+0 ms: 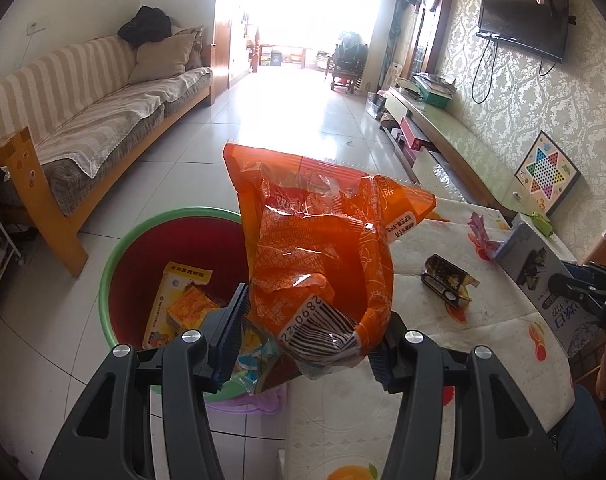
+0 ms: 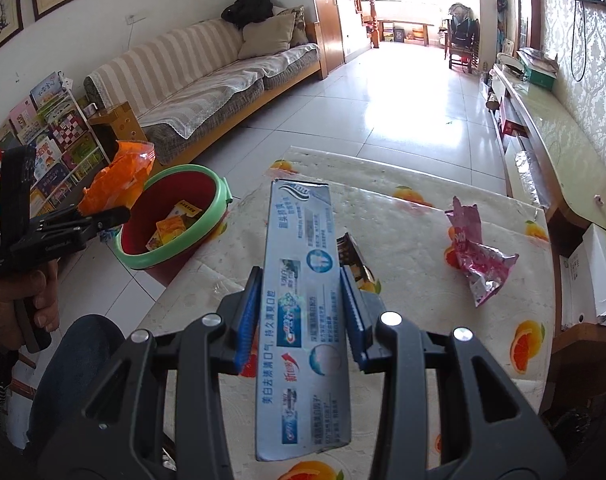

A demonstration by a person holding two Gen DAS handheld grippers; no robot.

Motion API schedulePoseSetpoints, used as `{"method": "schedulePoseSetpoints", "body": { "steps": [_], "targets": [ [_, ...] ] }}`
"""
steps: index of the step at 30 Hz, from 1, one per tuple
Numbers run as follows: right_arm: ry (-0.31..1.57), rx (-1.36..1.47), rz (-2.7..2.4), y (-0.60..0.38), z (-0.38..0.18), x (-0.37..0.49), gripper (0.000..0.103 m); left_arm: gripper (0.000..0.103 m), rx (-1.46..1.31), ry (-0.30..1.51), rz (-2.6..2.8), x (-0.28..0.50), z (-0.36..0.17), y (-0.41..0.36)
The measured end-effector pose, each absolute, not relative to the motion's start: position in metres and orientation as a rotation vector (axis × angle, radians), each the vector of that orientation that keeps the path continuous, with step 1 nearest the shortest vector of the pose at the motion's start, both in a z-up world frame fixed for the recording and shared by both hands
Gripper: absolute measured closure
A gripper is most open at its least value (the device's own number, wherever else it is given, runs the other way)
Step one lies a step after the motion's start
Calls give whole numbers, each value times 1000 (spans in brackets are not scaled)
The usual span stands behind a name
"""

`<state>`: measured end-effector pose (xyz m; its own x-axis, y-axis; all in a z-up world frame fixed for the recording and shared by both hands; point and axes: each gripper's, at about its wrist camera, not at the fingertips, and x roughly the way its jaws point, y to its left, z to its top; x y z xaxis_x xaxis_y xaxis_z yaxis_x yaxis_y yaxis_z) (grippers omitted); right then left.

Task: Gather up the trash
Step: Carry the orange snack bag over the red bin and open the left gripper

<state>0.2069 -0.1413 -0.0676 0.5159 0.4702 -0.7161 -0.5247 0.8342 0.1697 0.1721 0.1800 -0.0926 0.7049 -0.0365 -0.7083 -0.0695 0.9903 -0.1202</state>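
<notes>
Down on the floor tiles beside the desk (image 2: 403, 216) sits the red bin (image 1: 143, 256) with its green rim, and inside it lie a yellow carton (image 1: 175, 300) and a smaller orange-yellow box (image 1: 191, 306), with some pale blue wrapping just peeking up behind the fingers. The left gripper (image 1: 303, 344) has its fingers (image 1: 231, 336) spread wide, and the orange snack bag (image 1: 319, 248) stands between them, its barcode end low and touching the right-hand pad, hanging above the bin's near edge; whether the other pad touches it, I cannot tell. Over on the right, the right gripper (image 2: 299, 312) has its blue-padded fingers (image 2: 249, 316) clamped on either side of a long toothpaste box (image 2: 303, 312), held flat above the fruit-print cloth of the desk. The right wrist view gives us what the left one barely catches: a crumpled pink wrapper (image 2: 475, 256) lying apart toward the far right of the desk, and the left gripper seen from the side with the orange bag poking up over the bin. The left wrist view, in turn, shows a dark crushed packet (image 1: 447, 280) fully, where the right view hides most of it behind the toothpaste box.
</notes>
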Motion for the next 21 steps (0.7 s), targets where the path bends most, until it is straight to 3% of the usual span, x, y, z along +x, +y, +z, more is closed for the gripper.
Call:
{"method": "schedulePoseSetpoints", "body": {
  "steps": [11, 13, 14, 15, 21],
  "targets": [
    [831, -126, 659, -79, -67, 206, 66, 52, -144, 821, 110, 200, -101, 247],
    [829, -124, 668, -69, -66, 208, 66, 44, -149, 831, 120, 203, -103, 255],
    [827, -127, 672, -63, -65, 208, 66, 32, -151, 841, 120, 204, -105, 257],
    [825, -131, 678, -58, -65, 209, 66, 27, -152, 839, 126, 203, -105, 259],
    [805, -174, 730, -17, -58, 212, 66, 13, -183, 792, 182, 185, -98, 279]
  ]
}}
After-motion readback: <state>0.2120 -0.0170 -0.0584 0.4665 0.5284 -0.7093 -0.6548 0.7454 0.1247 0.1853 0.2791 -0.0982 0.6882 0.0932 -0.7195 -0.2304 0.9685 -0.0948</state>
